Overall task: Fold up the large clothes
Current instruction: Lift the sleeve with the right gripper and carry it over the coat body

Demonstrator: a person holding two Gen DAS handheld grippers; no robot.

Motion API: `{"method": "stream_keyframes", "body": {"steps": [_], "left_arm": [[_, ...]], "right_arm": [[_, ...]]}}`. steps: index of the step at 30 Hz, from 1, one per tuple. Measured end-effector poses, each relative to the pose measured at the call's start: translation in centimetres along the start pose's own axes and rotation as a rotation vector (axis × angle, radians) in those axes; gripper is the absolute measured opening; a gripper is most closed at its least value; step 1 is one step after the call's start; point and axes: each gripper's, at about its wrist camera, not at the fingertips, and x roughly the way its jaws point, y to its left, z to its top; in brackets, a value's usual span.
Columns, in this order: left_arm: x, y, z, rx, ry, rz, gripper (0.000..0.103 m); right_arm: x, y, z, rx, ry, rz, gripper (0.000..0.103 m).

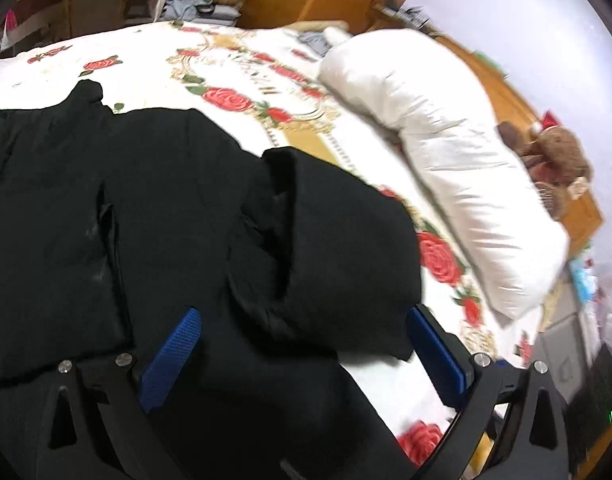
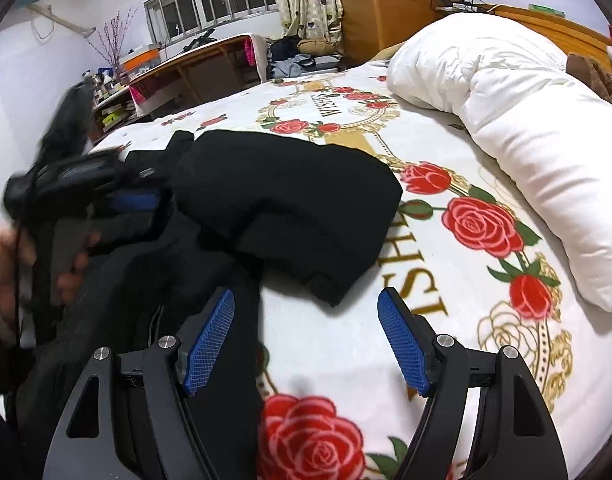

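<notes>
Half of your black coat [image 1: 166,208] just reads as one dark blob, so you can't really pick out seams or a zipper, only a sleeve folded back across the body. Its lower edge runs under the frame in both wrist views, cut off. Your left gripper [image 1: 302,360] hovers over the coat, fingers spread wide, nothing pinched between the blue pads. In the right wrist view that same gripper is a motion-blurred smear at the left edge, with your hand [image 2: 10,264] partly out of frame. Your right gripper [image 2: 306,344] is also spread apart and empty, over the coat's edge and bare blanket. The coat lies flat on a white rose-print blanket [image 2: 485,320] covering the bed. A rolled white duvet [image 2: 525,128] sits along the far side, well apart from the coat. Behind that: wooden headboard, desk, curtained window.
</notes>
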Motion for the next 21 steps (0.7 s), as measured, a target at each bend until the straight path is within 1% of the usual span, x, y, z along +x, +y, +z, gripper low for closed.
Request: {"method": "stream_keyframes", "body": {"steps": [2, 5, 6, 7, 8, 9, 11, 13, 15, 16, 17, 18, 20, 21], "left_arm": [[0.2, -0.3, 0.4, 0.011, -0.044, 0.024, 0.103], [0.9, 0.0, 0.8, -0.014, -0.055, 0.053, 0.103], [1.2, 0.2, 1.0, -0.031, -0.049, 0.044, 0.102], [1.7, 0.3, 1.2, -0.045, -0.032, 0.036, 0.1], [2.1, 0.3, 1.2, -0.053, -0.015, 0.019, 0.094], [2.5, 0.2, 1.1, -0.056, -0.006, 0.006, 0.091], [3.1, -0.1, 1.0, -0.053, 0.009, 0.013, 0.085], [3.4, 0.1, 0.9, -0.078, 0.007, 0.009, 0.078], [3.3, 0.3, 0.9, -0.088, -0.006, 0.0, 0.065], [3.5, 0.2, 0.9, -0.078, 0.001, 0.007, 0.058], [3.6, 0.1, 1.0, -0.065, 0.014, 0.02, 0.045], [3.6, 0.0, 1.1, -0.06, 0.014, 0.026, 0.035], [3.0, -0.3, 1.2, -0.053, -0.012, 0.013, 0.027], [2.7, -0.4, 1.3, -0.047, -0.027, 0.011, 0.025]], "right_arm": [[-0.1, 0.0, -0.2, 0.007, -0.003, 0.018, 0.075], [-0.2, 0.5, 0.0, -0.009, -0.023, 0.016, 0.075], [-0.3, 0.7, 0.0, -0.017, -0.03, 0.017, 0.075], [-0.3, 0.8, 0.0, -0.018, -0.034, 0.023, 0.075], [-0.4, 1.0, 0.0, -0.019, -0.039, 0.03, 0.075], [-0.5, 1.1, 0.1, -0.023, -0.045, 0.036, 0.075], [-0.5, 1.4, 0.2, -0.029, -0.052, 0.039, 0.075], [-0.5, 1.4, 0.2, -0.032, -0.056, 0.03, 0.075], [-0.6, 1.4, 0.2, -0.029, -0.059, 0.031, 0.075], [-0.6, 1.3, 0.2, -0.027, -0.06, 0.029, 0.075], [-0.7, 1.3, 0.3, -0.023, -0.061, 0.022, 0.075], [-0.7, 1.3, 0.3, -0.018, -0.062, 0.018, 0.075], [-0.9, 1.3, 0.4, -0.006, -0.064, 0.018, 0.075], [-0.9, 1.3, 0.5, -0.001, -0.066, 0.018, 0.075]]}}
